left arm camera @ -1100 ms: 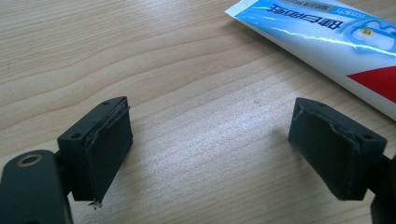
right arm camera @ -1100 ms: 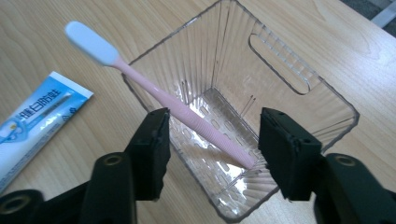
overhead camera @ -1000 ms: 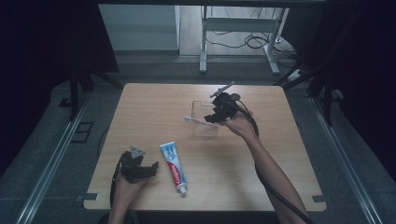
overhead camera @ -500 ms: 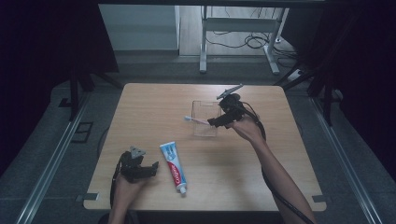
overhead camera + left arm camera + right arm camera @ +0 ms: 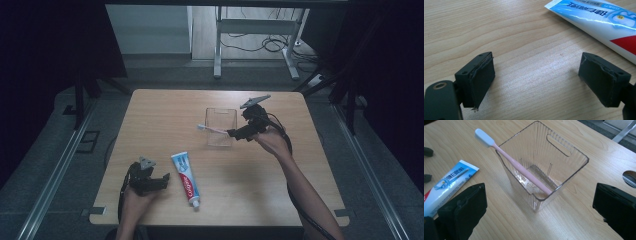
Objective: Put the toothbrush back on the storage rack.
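The toothbrush [image 5: 519, 167] leans across the clear bin [image 5: 564, 157], head overhanging its rim. The right claw [image 5: 234, 134], just opened wide and empty beside the bin, could clip it; the left claw [image 5: 162, 180], also wide, idles.

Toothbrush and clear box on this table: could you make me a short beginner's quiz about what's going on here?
1. True or false: the pink toothbrush lies flat on the table.
2. Where is the toothpaste tube? A) inside the clear box B) on the table beside the left gripper C) between the right gripper's jaws
3. How do the right gripper's jaws stand?

Key
1. False: it leans in the box, its head sticking out over the rim.
2. B
3. Open; they have just been opening, with nothing between them and the box in front of them.
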